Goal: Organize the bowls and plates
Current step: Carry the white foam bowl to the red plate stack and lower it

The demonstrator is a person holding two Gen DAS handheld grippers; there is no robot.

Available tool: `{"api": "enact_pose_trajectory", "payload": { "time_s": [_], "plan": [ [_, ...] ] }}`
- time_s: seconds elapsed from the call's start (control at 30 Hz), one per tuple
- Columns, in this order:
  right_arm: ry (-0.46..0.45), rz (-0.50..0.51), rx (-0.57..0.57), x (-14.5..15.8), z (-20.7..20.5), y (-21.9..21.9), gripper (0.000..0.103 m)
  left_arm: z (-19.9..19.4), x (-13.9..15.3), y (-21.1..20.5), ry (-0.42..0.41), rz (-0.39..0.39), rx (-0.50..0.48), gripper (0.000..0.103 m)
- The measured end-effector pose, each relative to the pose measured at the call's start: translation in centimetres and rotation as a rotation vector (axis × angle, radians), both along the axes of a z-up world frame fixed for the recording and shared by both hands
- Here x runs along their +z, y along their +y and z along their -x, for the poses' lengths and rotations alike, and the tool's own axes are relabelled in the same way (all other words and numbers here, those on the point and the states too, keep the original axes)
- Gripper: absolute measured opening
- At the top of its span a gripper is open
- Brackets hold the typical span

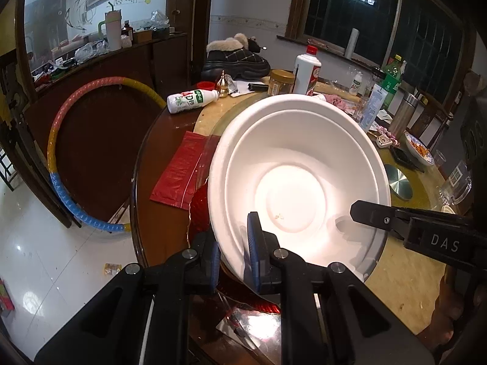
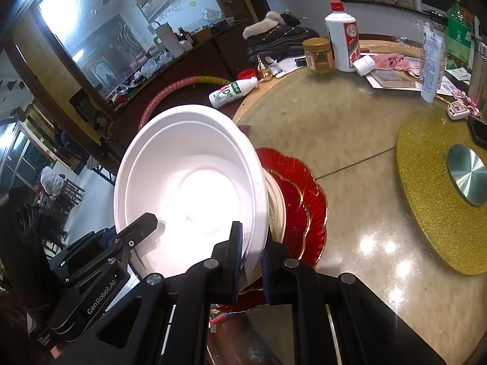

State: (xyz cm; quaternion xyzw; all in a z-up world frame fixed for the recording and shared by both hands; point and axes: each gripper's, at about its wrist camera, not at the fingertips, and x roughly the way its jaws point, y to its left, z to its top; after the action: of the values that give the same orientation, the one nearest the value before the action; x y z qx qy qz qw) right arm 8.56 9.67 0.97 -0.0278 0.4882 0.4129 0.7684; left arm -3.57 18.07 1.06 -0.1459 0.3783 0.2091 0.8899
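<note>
A white bowl [image 1: 292,170] with a second white bowl nested inside it is held tilted over the table by both grippers. My left gripper [image 1: 234,258] is shut on its near rim. My right gripper [image 2: 251,261] is shut on the opposite rim; one of its fingers [image 1: 374,213] shows in the left wrist view. The bowl [image 2: 188,182] fills the middle of the right wrist view, where a finger of the left gripper [image 2: 137,231] shows. Under it lie red scalloped plates [image 2: 307,203] with a cream plate [image 2: 275,200] on them. A red plate edge [image 1: 199,213] also shows in the left wrist view.
A round glass-topped table [image 2: 350,140] has a gold turntable [image 2: 426,197] with a metal hub. Bottles [image 2: 342,36], a jar [image 2: 319,54], a lying milk bottle [image 1: 191,99], boots [image 1: 237,57], papers and a red bag [image 1: 182,170] clutter it. A hula hoop [image 1: 61,140] leans at left.
</note>
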Motion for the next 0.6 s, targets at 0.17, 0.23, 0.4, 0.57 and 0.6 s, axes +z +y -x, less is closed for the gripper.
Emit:
{"api": "enact_pose_trajectory", "payload": {
  "time_s": [0.17, 0.23, 0.4, 0.57, 0.6],
  "plan": [
    [0.015, 0.014, 0.003, -0.4, -0.3, 0.2, 0.011, -0.2, -0.5, 0.2, 0.015, 0.011, -0.003, 0.014],
    [0.019, 0.017, 0.002, -0.6, -0.4, 0.3, 0.011, -0.2, -0.6, 0.1, 0.018, 0.012, -0.004, 0.014],
    [0.026, 0.023, 0.005, -0.9, -0.5, 0.4, 0.011, 0.0, -0.7, 0.3, 0.022, 0.02, -0.002, 0.014],
    [0.029, 0.031, 0.007, -1.1, -0.5, 0.8, 0.011, -0.1, -1.0, 0.8, 0.031, 0.035, 0.001, 0.014],
    [0.031, 0.032, 0.007, -1.2, -0.5, 0.8, 0.012, -0.2, -1.0, 0.9, 0.032, 0.041, 0.001, 0.014]
  ]
}}
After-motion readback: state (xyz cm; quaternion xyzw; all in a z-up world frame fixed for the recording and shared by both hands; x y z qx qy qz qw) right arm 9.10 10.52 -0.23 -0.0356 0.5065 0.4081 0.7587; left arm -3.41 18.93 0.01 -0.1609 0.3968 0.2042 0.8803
